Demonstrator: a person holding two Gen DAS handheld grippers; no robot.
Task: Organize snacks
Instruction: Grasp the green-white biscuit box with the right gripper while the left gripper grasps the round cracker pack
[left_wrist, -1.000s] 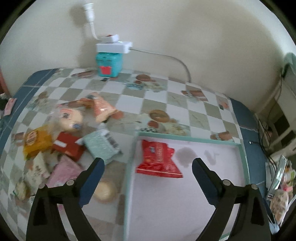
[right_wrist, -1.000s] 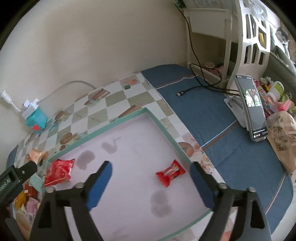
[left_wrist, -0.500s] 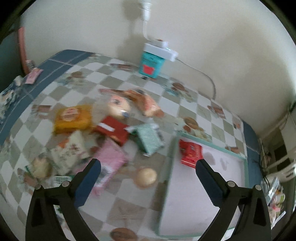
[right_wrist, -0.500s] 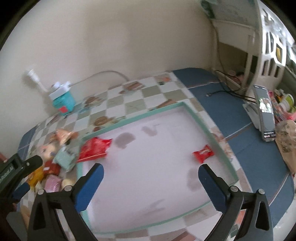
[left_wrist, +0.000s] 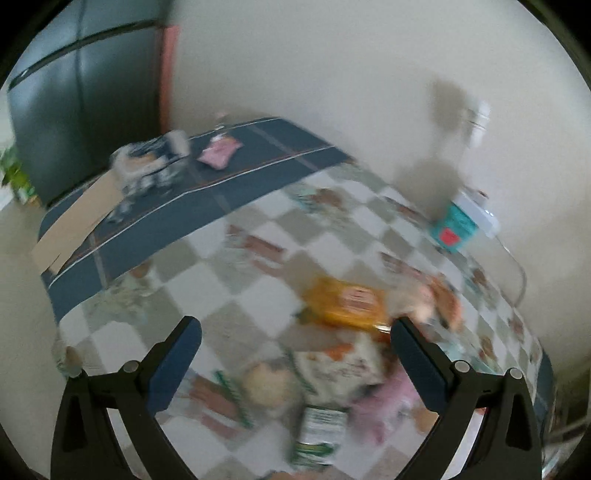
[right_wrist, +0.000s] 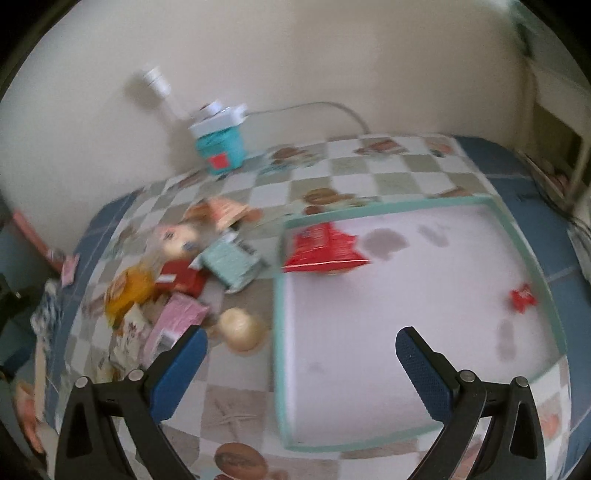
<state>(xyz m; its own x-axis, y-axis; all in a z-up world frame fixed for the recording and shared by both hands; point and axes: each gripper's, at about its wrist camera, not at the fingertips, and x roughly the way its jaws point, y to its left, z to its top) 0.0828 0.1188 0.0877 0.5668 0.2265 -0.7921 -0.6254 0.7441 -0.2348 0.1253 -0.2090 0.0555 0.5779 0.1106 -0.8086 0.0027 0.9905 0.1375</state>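
Now the left claw (left_wrist: 295, 347), spread wide and empty, hangs directly over the snack pile (left_wrist: 332, 369); the right claw (right_wrist: 301, 349), also spread, straddles the tray's (right_wrist: 535, 258) near edge.

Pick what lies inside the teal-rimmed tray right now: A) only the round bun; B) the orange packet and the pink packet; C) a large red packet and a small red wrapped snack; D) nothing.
C: the right wrist view shows the large red packet and small red snack inside the tray.

Nothing readable here tbh, both views are too blurry; the print on the snack packs (right_wrist: 229, 258) is just smears.
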